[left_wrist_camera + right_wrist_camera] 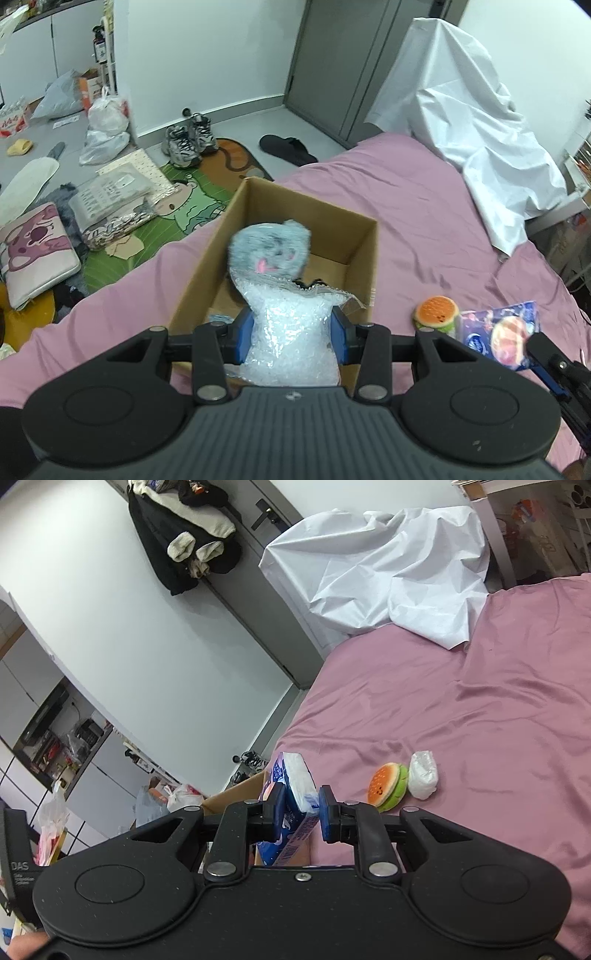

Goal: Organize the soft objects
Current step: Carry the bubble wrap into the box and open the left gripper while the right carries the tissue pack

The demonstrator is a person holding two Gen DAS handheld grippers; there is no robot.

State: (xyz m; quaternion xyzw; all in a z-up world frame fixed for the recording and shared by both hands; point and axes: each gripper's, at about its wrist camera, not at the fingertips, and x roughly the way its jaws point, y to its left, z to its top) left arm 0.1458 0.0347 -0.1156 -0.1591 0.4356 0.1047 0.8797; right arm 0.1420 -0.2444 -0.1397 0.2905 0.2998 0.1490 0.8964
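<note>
My left gripper (293,334) is shut on a clear bag of white pellets (291,325) topped by a fluffy grey-blue plush head (269,251), held over the open cardboard box (364,251) on the pink bed. My right gripper (301,812) is shut on a blue tissue pack (291,805); the same tissue pack (498,325) shows at the right of the left wrist view. A burger-shaped plush (388,788) lies on the bed with a small white bag (423,775) beside it. The burger plush (436,312) sits just right of the box.
A crumpled white sheet (384,576) covers the bed's far end. The pink bedsheet (498,709) spreads wide to the right. Beyond the bed edge, the floor holds shoes (190,140), a black slipper (286,147), plastic bags (107,118) and a cartoon mat (192,206).
</note>
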